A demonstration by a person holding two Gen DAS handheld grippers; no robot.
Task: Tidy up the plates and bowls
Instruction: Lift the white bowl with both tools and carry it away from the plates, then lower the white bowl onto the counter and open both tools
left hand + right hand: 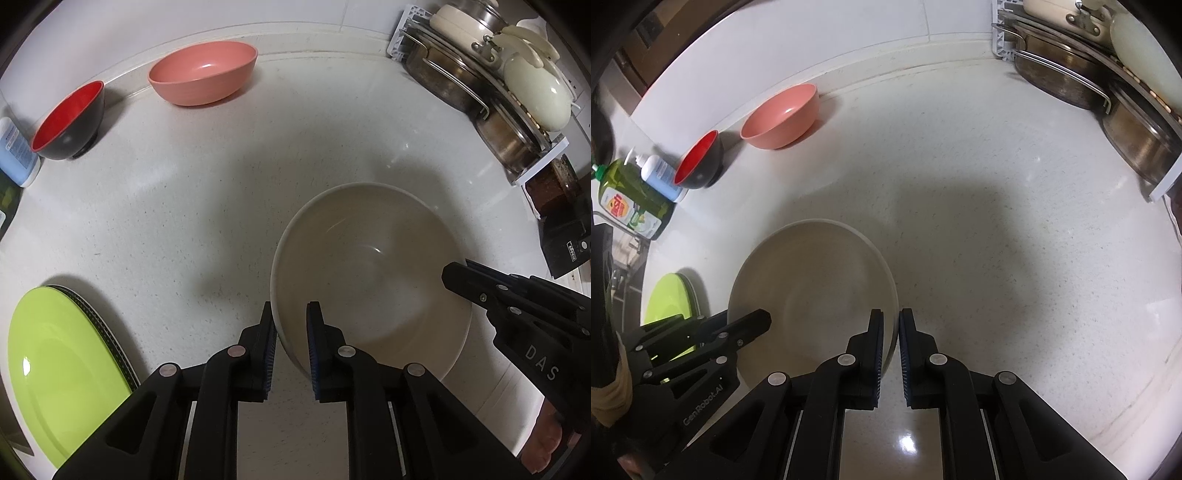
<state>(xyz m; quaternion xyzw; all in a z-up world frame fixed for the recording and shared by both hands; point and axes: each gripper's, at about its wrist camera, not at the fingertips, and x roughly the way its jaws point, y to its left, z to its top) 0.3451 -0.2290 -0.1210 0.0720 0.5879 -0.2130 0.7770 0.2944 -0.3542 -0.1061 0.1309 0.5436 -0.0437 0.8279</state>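
- On the white counter (192, 206), near its front edge: large beige bowl (369, 258), upright, mouth up; round, so no long axis to note.
- Left gripper (291, 325): jaws narrow, straddling the bowl's near-left rim; pads not clearly pressing, so grip uncertain.
- Right gripper (892, 332): jaws nearly together with the bowl's right rim between them; looks like a pinch.
- Progress, judged: early. Pink bowl (203, 74) and red-and-black bowl (68, 122) stand separately by the back wall, both upright, not nested.
- Green plate (62, 369) lies flat on a striped plate (107, 332) at left; plates seem stacked already.
- Remaining: gather the three bowls.
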